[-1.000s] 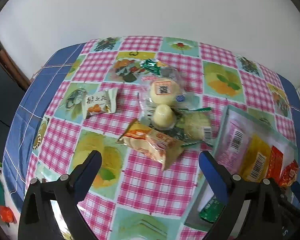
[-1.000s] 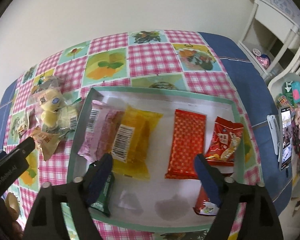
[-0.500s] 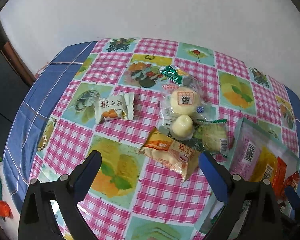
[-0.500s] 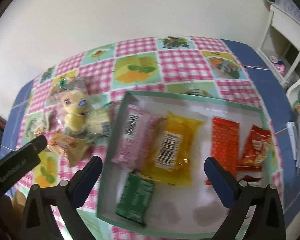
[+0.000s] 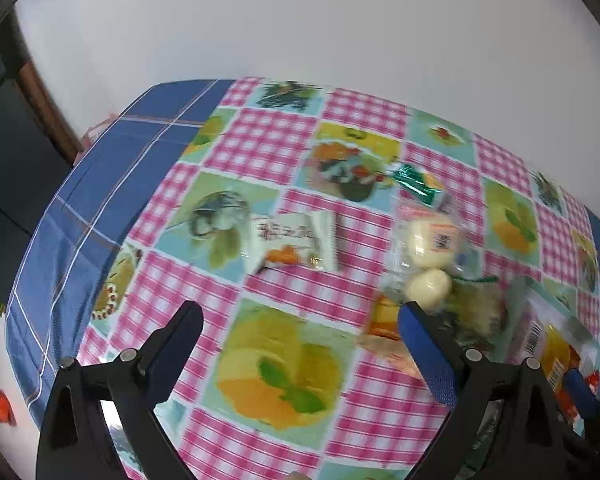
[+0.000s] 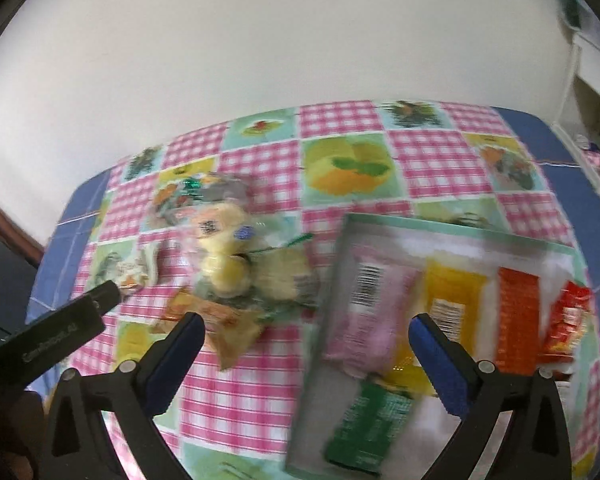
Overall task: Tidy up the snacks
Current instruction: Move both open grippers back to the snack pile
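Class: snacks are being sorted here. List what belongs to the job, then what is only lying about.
Job: white candy packet, clear bag of buns, orange snack packet, tray of sorted packets, left tool, right tool.

Lying about: white shelf, tablecloth.

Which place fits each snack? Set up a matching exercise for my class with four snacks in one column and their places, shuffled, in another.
Snacks:
1. white candy packet
2. pink packet
3. green packet
4. orange packet

Places:
A. in the tray, between yellow and red packets
B. alone on the tablecloth
C. tray's near corner
D. tray's left side

Pairs: 1-B, 2-D, 3-C, 4-A
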`<move>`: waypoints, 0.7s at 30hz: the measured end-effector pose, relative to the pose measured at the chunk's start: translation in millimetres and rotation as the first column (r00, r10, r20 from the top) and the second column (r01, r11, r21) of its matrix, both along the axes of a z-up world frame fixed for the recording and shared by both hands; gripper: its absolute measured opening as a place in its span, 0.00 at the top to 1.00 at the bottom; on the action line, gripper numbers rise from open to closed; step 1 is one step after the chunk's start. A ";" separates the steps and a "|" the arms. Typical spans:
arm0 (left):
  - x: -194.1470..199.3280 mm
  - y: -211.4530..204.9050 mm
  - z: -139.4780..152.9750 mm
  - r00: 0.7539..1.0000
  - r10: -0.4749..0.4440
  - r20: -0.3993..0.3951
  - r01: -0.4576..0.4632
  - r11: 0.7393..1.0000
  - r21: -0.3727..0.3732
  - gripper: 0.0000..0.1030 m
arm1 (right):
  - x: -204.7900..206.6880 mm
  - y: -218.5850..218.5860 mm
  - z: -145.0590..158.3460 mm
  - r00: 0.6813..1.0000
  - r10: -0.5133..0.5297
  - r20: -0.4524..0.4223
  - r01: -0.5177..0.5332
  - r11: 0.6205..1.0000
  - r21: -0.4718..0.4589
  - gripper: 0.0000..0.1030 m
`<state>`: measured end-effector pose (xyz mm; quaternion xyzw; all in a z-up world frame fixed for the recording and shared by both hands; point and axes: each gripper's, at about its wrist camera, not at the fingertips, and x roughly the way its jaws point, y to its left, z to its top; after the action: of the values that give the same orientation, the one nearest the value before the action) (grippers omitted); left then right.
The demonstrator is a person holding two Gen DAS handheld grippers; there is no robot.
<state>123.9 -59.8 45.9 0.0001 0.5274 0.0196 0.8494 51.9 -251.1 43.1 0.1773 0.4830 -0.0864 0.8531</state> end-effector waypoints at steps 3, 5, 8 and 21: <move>7.7 22.7 -1.4 1.000 0.031 -0.003 -0.031 1.000 -0.006 0.05 | 10.7 15.8 -2.1 1.000 0.031 -0.005 -0.031 1.000 0.000 0.00; 12.6 35.9 -2.5 0.999 0.043 -0.006 -0.043 0.999 -0.015 0.05 | 18.2 27.4 -4.3 0.999 0.052 -0.009 -0.052 0.999 0.002 0.00; 21.9 55.8 -4.4 0.998 0.054 -0.012 -0.054 0.998 -0.030 0.05 | 26.9 40.4 -8.4 0.997 0.077 -0.018 -0.076 0.997 0.011 0.00; 61.6 92.1 -27.2 0.998 0.040 -0.039 -0.039 0.999 0.024 0.05 | 61.7 63.0 -34.6 0.982 0.162 -0.092 -0.160 0.987 0.027 0.08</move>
<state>185.5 32.3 18.7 -0.0001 0.5437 0.0426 0.8382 113.6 -188.1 8.4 0.1419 0.5363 -0.0206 0.8318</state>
